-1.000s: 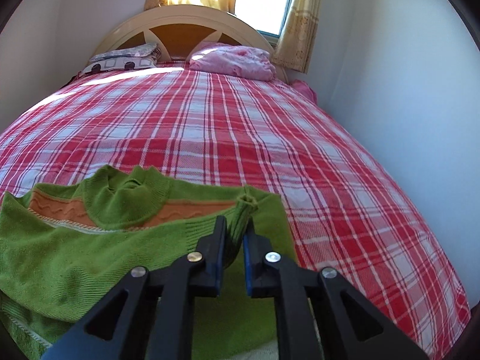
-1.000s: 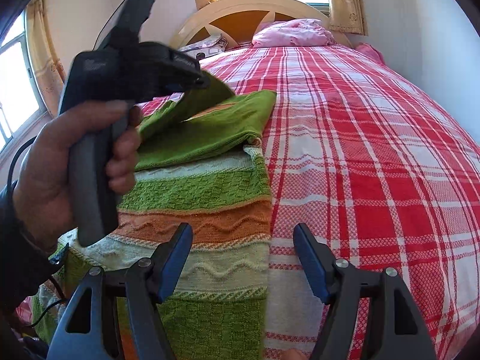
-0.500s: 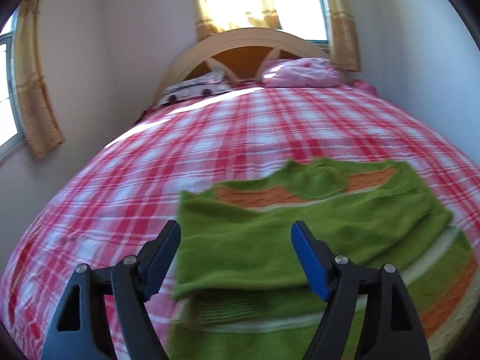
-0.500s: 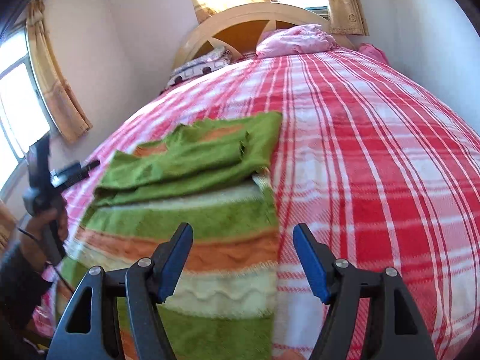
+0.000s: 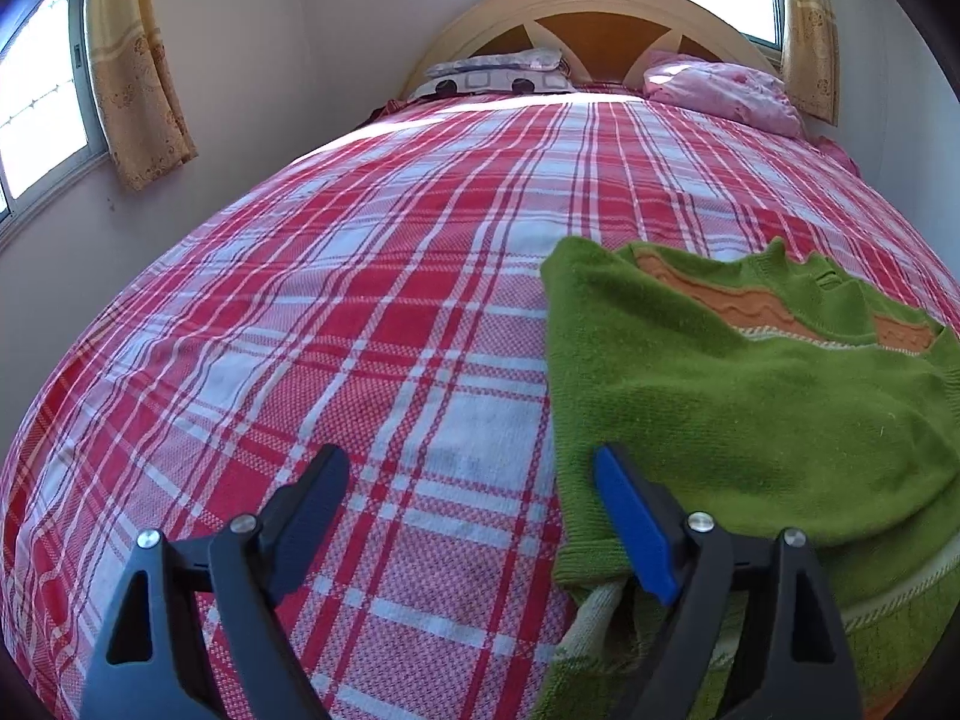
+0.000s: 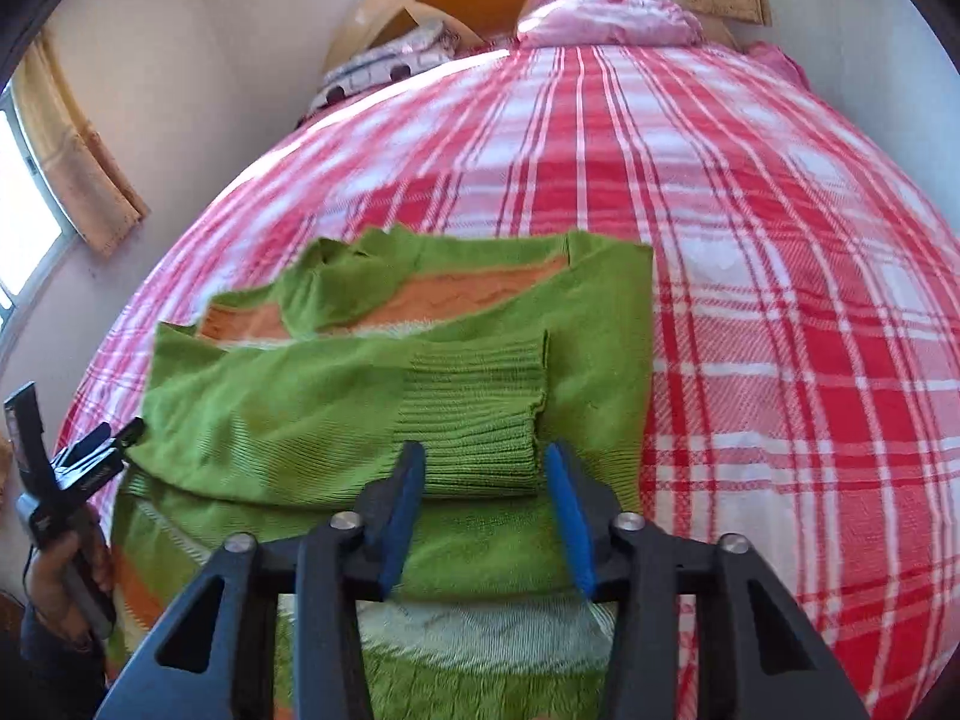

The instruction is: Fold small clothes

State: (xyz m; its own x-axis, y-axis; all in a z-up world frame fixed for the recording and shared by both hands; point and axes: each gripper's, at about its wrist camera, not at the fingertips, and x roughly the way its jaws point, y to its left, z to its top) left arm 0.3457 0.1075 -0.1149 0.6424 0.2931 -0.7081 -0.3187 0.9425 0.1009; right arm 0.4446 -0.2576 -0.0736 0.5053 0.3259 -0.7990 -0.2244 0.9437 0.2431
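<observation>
A small green knitted sweater (image 6: pixel 372 408) with orange and cream stripes lies on the red plaid bed, a sleeve folded across its chest with the ribbed cuff (image 6: pixel 480 414) on top. My right gripper (image 6: pixel 486 468) is open, its jaws on either side of that cuff, just above it. My left gripper (image 5: pixel 474 480) is open and empty, low over the bedspread at the sweater's left edge (image 5: pixel 720 396); its right finger is over the fold. The left gripper also shows in the right wrist view (image 6: pixel 72 468), held at the sweater's left side.
The red and white plaid bedspread (image 5: pixel 336 312) covers the whole bed. Pillows (image 5: pixel 498 75) and a pink bundle (image 5: pixel 720 90) lie by the wooden headboard (image 5: pixel 600 12). Walls and curtained windows (image 5: pixel 36 96) surround the bed.
My left gripper let go of the sleeve, opened and moved off to the sweater's left edge. My right gripper moved in low over the folded cuff and narrowed somewhat.
</observation>
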